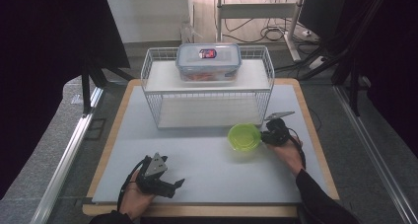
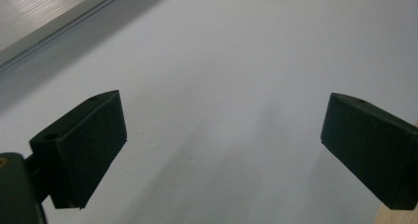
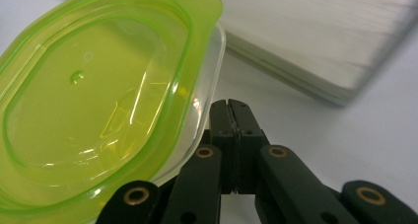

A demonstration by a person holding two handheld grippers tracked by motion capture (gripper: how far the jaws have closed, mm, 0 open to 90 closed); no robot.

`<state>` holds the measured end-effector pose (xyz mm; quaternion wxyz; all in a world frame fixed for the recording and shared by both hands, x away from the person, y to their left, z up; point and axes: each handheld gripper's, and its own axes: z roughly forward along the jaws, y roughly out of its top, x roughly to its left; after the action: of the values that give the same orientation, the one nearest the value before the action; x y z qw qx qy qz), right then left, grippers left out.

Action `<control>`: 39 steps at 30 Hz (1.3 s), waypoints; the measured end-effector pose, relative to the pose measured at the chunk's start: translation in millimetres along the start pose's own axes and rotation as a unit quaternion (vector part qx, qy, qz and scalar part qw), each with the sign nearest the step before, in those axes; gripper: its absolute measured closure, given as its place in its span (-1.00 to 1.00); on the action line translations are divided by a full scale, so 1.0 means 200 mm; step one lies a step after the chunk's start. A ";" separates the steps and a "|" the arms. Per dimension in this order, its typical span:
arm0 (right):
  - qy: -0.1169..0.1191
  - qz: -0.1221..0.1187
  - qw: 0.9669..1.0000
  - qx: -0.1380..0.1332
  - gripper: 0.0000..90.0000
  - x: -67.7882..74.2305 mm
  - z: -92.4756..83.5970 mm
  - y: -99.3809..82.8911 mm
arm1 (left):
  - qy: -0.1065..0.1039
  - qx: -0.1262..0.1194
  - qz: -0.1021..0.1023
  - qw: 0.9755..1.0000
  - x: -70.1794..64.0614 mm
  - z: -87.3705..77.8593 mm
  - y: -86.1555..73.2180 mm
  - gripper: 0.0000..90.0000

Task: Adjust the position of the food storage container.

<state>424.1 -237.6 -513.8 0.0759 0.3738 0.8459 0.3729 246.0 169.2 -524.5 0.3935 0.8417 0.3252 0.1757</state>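
With jaws pressed together, the right gripper (image 1: 266, 135) should nudge the green-lidded container (image 1: 244, 137) gently leftward across the desk (image 1: 207, 157), while the left gripper (image 1: 176, 184) waits open.

In the right gripper view, the green-lidded container (image 3: 98, 100) runs off the left and bottom edges, and its near rim hides behind the black linkage of the right gripper (image 3: 230, 110). The white shelf (image 3: 315, 36) behind is blurred and cut at the top and right. From the high view, the contents of the clear box (image 1: 209, 61) and its lid label are too small to read.
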 end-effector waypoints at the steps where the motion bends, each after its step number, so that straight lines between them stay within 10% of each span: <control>1: 0.004 -0.009 1.000 0.003 1.00 0.03 0.02 0.01 | 0.000 0.000 0.000 1.000 0.00 0.00 0.00 -0.92; 24: 0.074 -0.067 0.994 0.042 1.00 0.42 0.21 0.06 | 0.000 -0.002 0.000 1.000 0.00 0.00 0.00 -0.92; 39: 0.080 -0.099 0.991 0.051 0.97 0.52 0.24 0.06 | 0.000 -0.003 0.001 1.000 0.00 -0.01 0.00 -0.92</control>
<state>375.7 -132.7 -524.3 0.0254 0.2604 0.9000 0.3487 244.9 169.7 -523.2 0.3959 0.8408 0.3240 0.1772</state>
